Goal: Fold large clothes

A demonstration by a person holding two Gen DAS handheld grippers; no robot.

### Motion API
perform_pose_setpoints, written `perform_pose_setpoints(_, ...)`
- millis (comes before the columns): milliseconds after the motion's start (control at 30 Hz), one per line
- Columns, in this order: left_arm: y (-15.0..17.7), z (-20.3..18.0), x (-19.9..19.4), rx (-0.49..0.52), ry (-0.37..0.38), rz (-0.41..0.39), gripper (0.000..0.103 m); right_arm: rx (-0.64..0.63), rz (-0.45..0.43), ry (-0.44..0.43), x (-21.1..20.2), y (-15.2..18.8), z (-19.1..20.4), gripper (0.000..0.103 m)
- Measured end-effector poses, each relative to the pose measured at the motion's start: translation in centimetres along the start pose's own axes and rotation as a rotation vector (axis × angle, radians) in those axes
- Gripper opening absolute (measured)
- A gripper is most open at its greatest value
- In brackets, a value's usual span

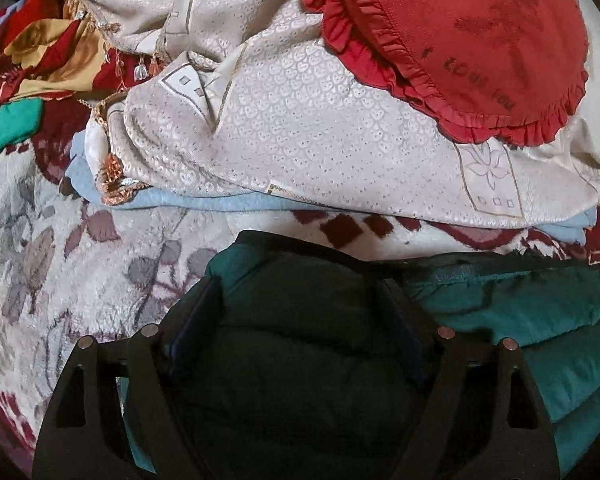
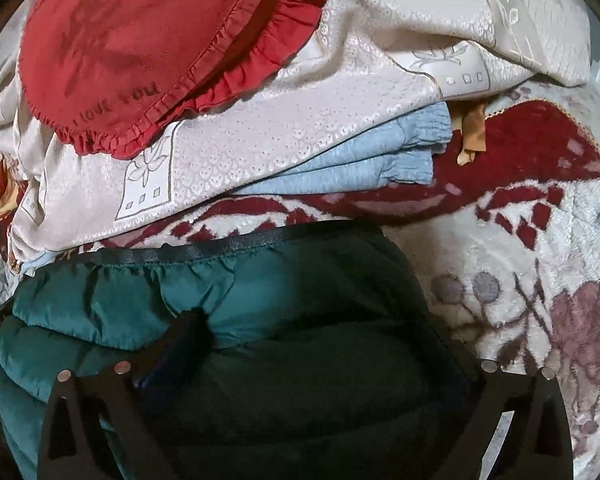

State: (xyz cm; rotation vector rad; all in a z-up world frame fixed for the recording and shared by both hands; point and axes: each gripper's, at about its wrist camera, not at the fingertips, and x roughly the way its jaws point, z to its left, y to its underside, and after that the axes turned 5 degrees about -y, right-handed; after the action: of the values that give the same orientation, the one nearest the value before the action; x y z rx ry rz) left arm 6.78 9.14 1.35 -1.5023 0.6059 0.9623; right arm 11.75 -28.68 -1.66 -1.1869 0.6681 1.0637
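Fingers of both the left gripper [image 1: 296, 312] and right gripper [image 2: 324, 344] stand wide, straddling the puffy dark-green quilted jacket [image 1: 520, 320] filling each frame's bottom on the floral fleece blanket [image 1: 60, 240]. Pinch matching edges evenly, folding clear of the cream stack [image 1: 300, 128] above.

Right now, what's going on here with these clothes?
A person is working a dark green puffer jacket with both handheld grippers on a floral blanket. The left gripper and right gripper each have their fingers spread wide, with jacket bulk between them; neither looks clamped. The jacket appears bunched into a thick bundle. Behind it sits a stack: a cream patterned cloth over a light blue fabric, with a red ruffled cushion cover on top.
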Motion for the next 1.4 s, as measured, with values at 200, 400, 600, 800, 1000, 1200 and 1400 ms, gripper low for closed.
perform_pose_setpoints(200, -0.8, 1.2, -3.0, -0.068, 0.061, -0.088, 0.081, 0.027, 0.019, -0.086, 0.0, -0.4, -1.2, 0.103)
perform_pose_setpoints(400, 1.6, 0.0, -12.0, 0.001, 0.257, -0.271, 0.082, 0.004, -0.242, -0.069, -8.6, 0.9, -0.1, 0.096)
perform_pose_setpoints(600, 8.4, -2.6, -11.4, 0.05, 0.171, -0.128, 0.082, -0.185, -0.394, -0.121, -15.5, 8.5, 4.8, 0.096)
perform_pose_setpoints(800, 9.8, -4.0, -9.5, 0.095, 0.038, -0.125, 0.103, -0.157, -0.128, -0.137, -9.7, 10.4, 5.7, 0.102)
perform_pose_setpoints(1000, 9.7, -2.4, -8.6, -0.025, 0.121, -0.109, 0.103, -0.146, -0.106, -0.106, -8.2, 10.3, 5.7, 0.103)
perform_pose_setpoints(1200, 9.6, -2.9, -8.7, -0.001, 0.088, -0.076, 0.103, -0.158, -0.115, -0.097, -8.1, 10.4, 5.6, 0.103)
perform_pose_setpoints(1400, 9.6, -3.1, -9.6, 0.036, 0.064, -0.066, 0.103, -0.204, -0.118, -0.062, -8.3, 10.3, 6.4, 0.103)
